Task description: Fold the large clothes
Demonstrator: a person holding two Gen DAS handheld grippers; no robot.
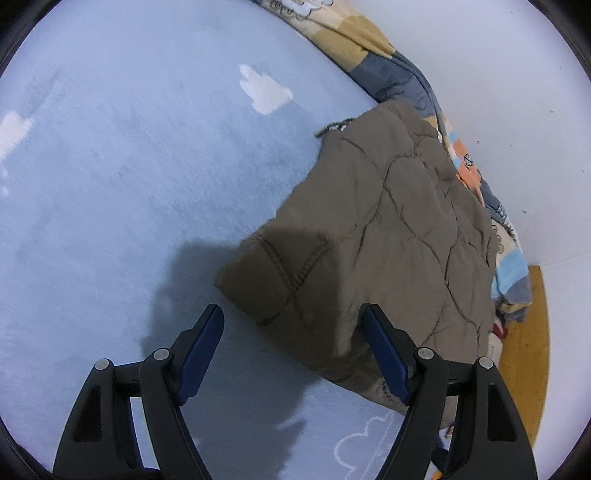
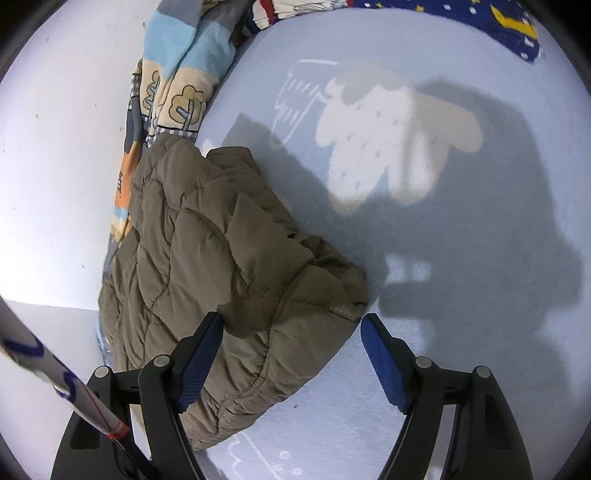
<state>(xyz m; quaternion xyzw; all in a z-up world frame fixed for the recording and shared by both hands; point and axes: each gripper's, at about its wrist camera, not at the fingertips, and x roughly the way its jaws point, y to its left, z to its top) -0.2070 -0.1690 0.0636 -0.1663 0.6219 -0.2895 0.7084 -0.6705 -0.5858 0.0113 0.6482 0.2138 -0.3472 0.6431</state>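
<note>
Jacket (image 1: 373,236) lies folded against a patterned blanket (image 2: 177,74); we hold left gripper (image 1: 293,325) and right gripper (image 2: 291,332) spread, empty.

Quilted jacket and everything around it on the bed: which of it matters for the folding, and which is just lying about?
Part of the job:
- olive quilted jacket, already in a folded bundle
- left gripper, open
- right gripper, open

Just lying about:
- patchwork blanket bunched along the wall
- navy star-print fabric
- blue cloud-print sheet underneath

Patterned blanket (image 2: 177,92) partly hidden under jacket (image 2: 229,280).
</note>
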